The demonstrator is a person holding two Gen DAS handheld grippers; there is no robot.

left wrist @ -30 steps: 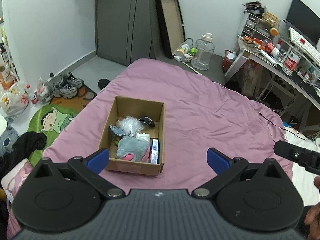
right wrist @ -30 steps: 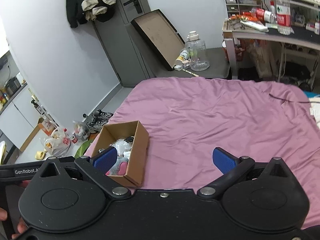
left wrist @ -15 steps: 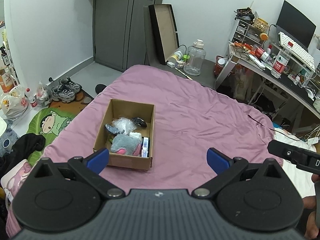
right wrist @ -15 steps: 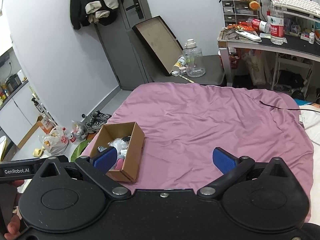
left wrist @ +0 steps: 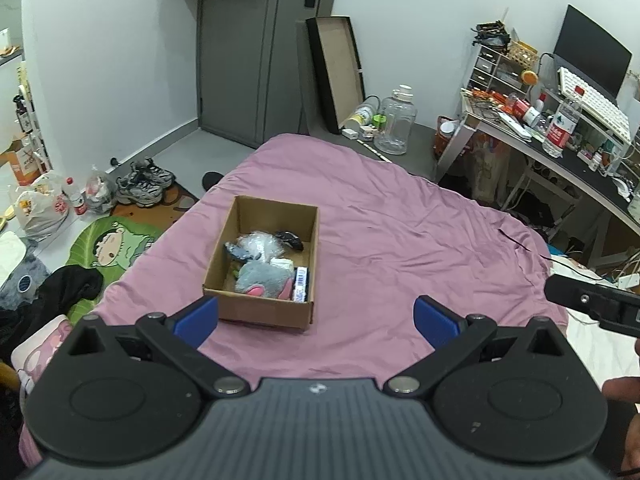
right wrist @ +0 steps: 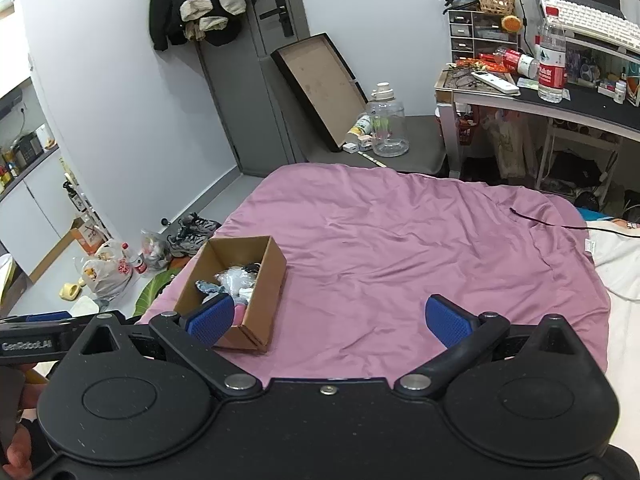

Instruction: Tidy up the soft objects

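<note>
Cardboard box [left wrist: 262,258] on purple bed [left wrist: 400,240], long axis running away from camera; left tool [left wrist: 316,320] and right tool [right wrist: 328,320] both wide, empty. Left view shows grey plush [left wrist: 262,278] inside; right view hides it.

Right hand-held gripper [right wrist: 328,320] held above the bed [right wrist: 400,248], blue pads [right wrist: 446,320] spread wide, empty. Cardboard box [right wrist: 268,292] of soft items near the bed's left edge.
</note>
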